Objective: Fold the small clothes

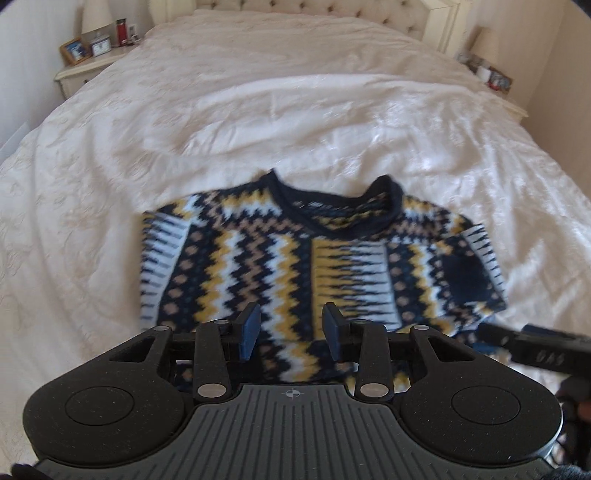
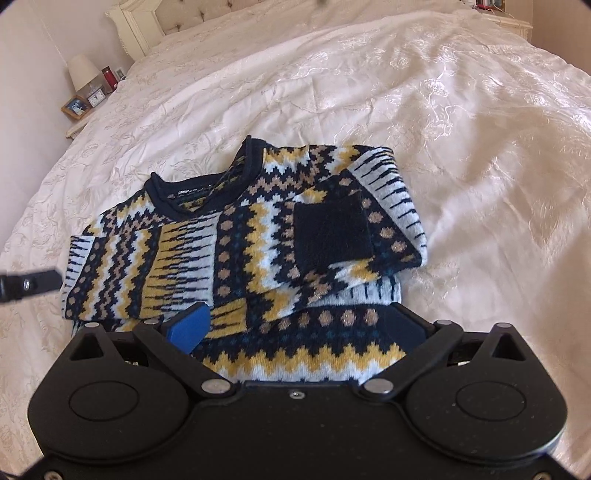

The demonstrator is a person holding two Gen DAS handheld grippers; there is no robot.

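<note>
A small knitted sweater (image 1: 280,258), navy with yellow, white and tan zigzags, lies flat on the white bedspread (image 1: 258,110), collar toward the headboard. Its sleeves are folded in over the body, and the navy cuff (image 2: 332,236) of one rests on the chest. My left gripper (image 1: 291,332) is open just above the sweater's lower part, nothing between its blue pads (image 1: 251,332). My right gripper (image 2: 295,326) is spread wide open at the hem, with the sweater's (image 2: 258,236) bottom edge lying between its fingers. Each gripper's tip shows at the edge of the other's view.
A bedside table (image 1: 81,70) at the back left carries a lamp, a framed picture, a clock and a red jar. A second bedside table (image 1: 495,79) stands at the back right. The tufted headboard (image 1: 314,7) closes the far end. Rumpled bedspread surrounds the sweater.
</note>
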